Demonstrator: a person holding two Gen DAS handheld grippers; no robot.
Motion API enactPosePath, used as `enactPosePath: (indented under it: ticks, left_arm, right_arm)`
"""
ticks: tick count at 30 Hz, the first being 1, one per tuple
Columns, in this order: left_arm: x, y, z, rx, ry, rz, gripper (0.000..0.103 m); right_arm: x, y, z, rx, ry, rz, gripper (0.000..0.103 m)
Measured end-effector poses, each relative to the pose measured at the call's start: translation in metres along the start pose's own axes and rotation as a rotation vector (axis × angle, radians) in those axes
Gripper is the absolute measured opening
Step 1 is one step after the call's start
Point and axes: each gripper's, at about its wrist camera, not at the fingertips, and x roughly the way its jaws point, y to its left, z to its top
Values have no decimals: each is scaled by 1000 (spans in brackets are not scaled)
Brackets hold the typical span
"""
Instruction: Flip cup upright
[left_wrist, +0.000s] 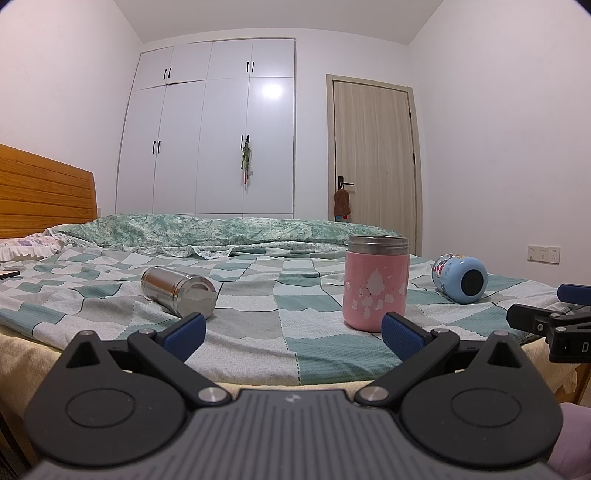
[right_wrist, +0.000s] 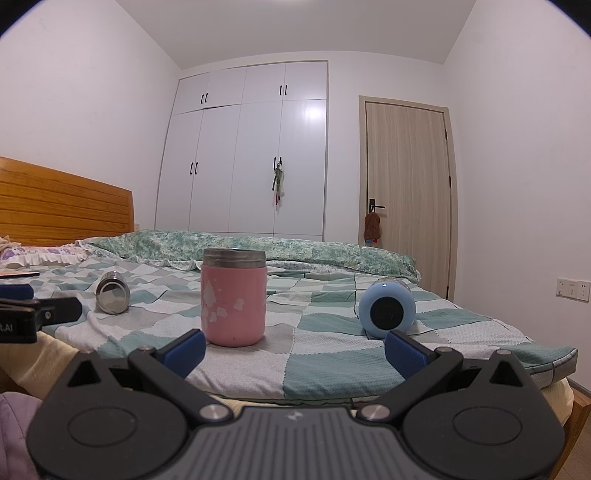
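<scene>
Three cups are on the checked bedspread (left_wrist: 258, 325). A pink cup (left_wrist: 376, 282) with a steel rim stands upright in the middle; it also shows in the right wrist view (right_wrist: 233, 297). A steel cup (left_wrist: 179, 291) lies on its side to the left, small in the right wrist view (right_wrist: 112, 292). A blue cartoon cup (left_wrist: 460, 278) lies on its side to the right, its base facing me (right_wrist: 387, 311). My left gripper (left_wrist: 293, 334) is open and empty at the bed's near edge. My right gripper (right_wrist: 295, 349) is open and empty, just short of the pink and blue cups.
A green quilt (left_wrist: 221, 230) is bunched along the far side of the bed. A wooden headboard (left_wrist: 40, 192) stands at left, with a pillow (right_wrist: 40, 254) and a phone (left_wrist: 9, 274). A white wardrobe (left_wrist: 207, 140) and a door (left_wrist: 373, 158) stand behind.
</scene>
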Motion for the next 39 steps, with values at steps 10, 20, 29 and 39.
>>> enactPosePath:
  ticks: [10,20,29,39]
  left_arm:
    - [1,2,-1,-7,5,2,103]
    - [2,13,4,-24,13,-3,103]
    - [12,69,33,-27,-2,22,103]
    - [44,152,60,-21,6,121,103]
  right_arm:
    - [0,3,1,-1,4,3,103]
    - [12,13,6,-18,18,40,103]
    - [38,62,38,-88,12,212,103]
    - [107,142,89,-129,47,412,103]
